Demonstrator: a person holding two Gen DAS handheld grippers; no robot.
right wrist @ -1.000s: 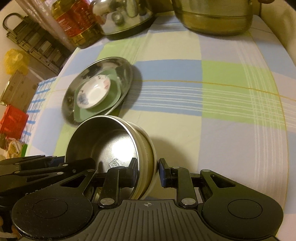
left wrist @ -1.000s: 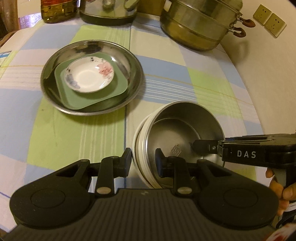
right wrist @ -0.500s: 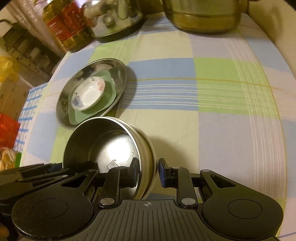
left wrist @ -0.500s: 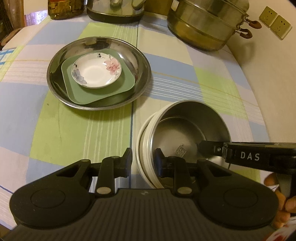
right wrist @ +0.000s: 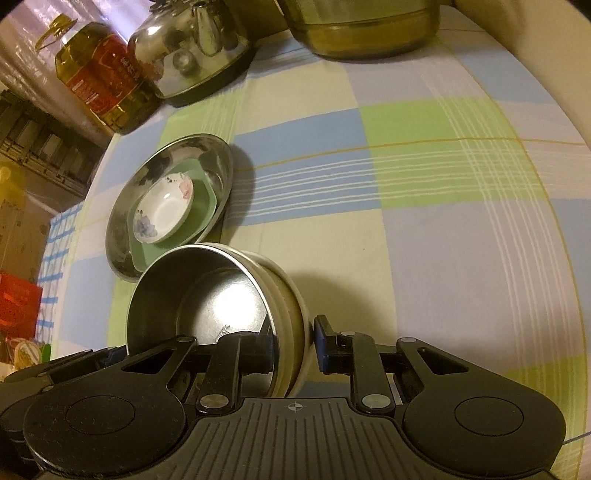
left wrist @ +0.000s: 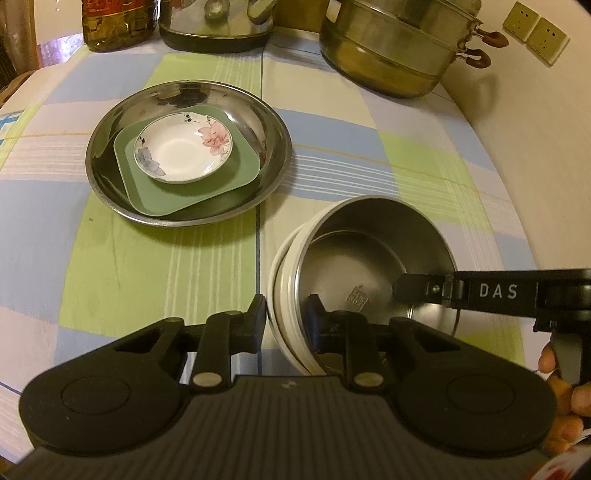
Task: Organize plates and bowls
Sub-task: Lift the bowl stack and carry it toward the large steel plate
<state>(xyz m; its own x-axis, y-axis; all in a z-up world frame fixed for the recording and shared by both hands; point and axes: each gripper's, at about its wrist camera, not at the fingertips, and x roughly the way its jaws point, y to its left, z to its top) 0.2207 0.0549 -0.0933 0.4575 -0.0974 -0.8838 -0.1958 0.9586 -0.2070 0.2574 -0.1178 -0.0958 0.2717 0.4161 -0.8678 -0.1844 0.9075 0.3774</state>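
A stack of nested bowls, a steel bowl inside white bowls, is held by both grippers. My left gripper is shut on the stack's near rim. My right gripper is shut on the rim at the other side; its finger shows inside the steel bowl in the left wrist view. To the left, a steel plate holds a green square plate with a small flowered white dish on top. The stack hangs above the checked cloth, next to the steel plate.
At the table's far edge stand a steel steamer pot, a steel kettle and an oil bottle. A wall with sockets is at the right. Shelves and boxes lie beyond the left edge.
Both grippers have lifted the bowl stack and carried it toward the steel plate; the plate stack has not moved.
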